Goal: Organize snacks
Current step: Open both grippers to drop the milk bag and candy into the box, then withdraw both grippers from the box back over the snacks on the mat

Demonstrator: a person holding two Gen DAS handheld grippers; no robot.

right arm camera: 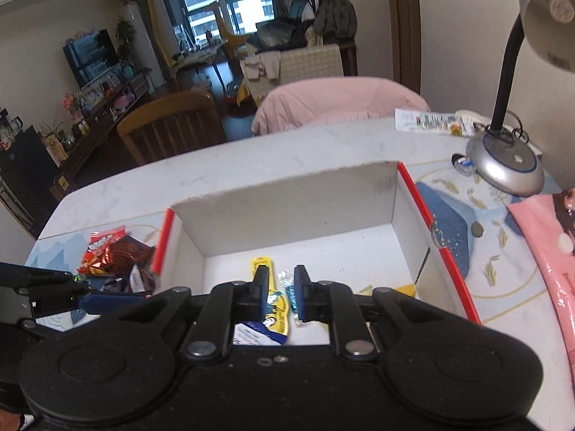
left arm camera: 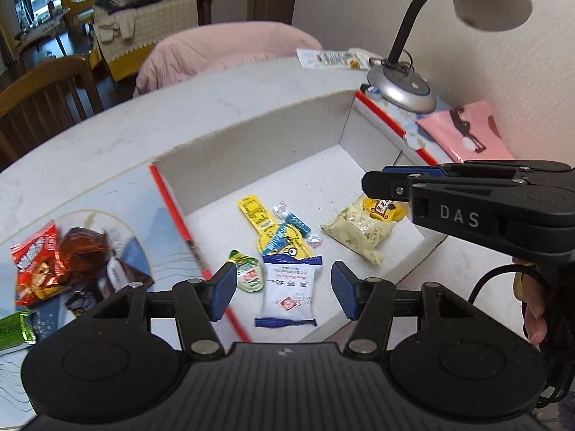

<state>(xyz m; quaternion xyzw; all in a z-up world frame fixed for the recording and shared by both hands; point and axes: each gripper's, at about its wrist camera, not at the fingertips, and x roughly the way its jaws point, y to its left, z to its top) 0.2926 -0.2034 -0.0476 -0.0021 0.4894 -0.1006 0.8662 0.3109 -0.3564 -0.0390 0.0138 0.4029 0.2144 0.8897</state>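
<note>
Left gripper (left arm camera: 284,289) hangs half-open and empty over the white-and-blue snack packet (left arm camera: 289,292) in the box (left arm camera: 251,143); right gripper (right arm camera: 281,294) nearly shut, empty. Light, crinkly, slippery pouch — best pinched at its sealed edge.

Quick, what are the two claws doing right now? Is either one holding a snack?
Left claw: open, holding nothing, above a white snack packet.
Right claw: shut, holding nothing, above the box.

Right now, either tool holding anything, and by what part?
Nothing held. The left tool stands open above the white snack packet in the box, pads clear of it. The right tool is shut with nothing between its pads.
</note>
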